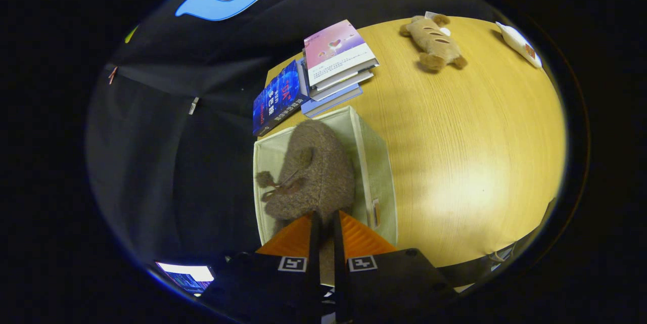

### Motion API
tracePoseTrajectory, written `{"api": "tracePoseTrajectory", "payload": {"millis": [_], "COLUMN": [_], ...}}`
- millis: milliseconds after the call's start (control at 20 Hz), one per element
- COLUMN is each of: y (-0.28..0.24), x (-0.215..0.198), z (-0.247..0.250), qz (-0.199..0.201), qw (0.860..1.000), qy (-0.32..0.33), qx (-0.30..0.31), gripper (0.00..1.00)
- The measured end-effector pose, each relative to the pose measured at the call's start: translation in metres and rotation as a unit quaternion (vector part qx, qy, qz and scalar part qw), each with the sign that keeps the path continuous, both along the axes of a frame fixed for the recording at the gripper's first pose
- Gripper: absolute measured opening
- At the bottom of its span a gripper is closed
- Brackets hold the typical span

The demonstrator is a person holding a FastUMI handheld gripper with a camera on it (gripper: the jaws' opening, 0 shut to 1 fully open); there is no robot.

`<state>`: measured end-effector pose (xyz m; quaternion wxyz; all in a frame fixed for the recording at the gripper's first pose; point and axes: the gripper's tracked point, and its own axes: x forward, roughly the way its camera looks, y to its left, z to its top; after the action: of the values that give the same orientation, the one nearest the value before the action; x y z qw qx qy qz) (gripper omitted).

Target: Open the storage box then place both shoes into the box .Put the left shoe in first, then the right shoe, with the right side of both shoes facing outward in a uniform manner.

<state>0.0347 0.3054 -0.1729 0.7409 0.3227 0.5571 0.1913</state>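
One shoe [311, 172] — gripper [324, 219]-clamped — over box [379, 162]

Brown fuzzy shoe [311, 172] in cream fabric box [376, 162], light wood-grain table [470, 152], tan plush [434, 43] w/ dark stripes.

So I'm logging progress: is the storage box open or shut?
Open: the storage box shows its inside, with a fuzzy brown shoe held there by the gripper.
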Motion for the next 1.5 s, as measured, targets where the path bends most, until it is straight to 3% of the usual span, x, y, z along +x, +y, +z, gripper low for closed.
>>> {"api": "tracePoseTrajectory", "payload": {"millis": [50,100,350,700,1050,1350,1500], "y": [0.004,0.001,0.0,-0.008,-0.058,-0.144,-0.185], "x": [0.0,0.0,-0.004,-0.01,-0.012,0.002,0.01], "z": [0.001,0.009,0.02,0.036,0.045,0.048,0.064], "qz": [-0.001,0.001,0.009,0.006,-0.006,-0.039,-0.075], "qw": [1.0,1.0,1.0,0.999,0.99,0.955,0.934], "qy": [-0.002,-0.005,-0.019,-0.043,-0.141,-0.259,-0.303], "qx": [0.007,0.01,0.018,0.031,-0.017,-0.138,-0.176], "gripper": [0.12,0.16,0.98,0.98,0.98,0.99,0.99]}}
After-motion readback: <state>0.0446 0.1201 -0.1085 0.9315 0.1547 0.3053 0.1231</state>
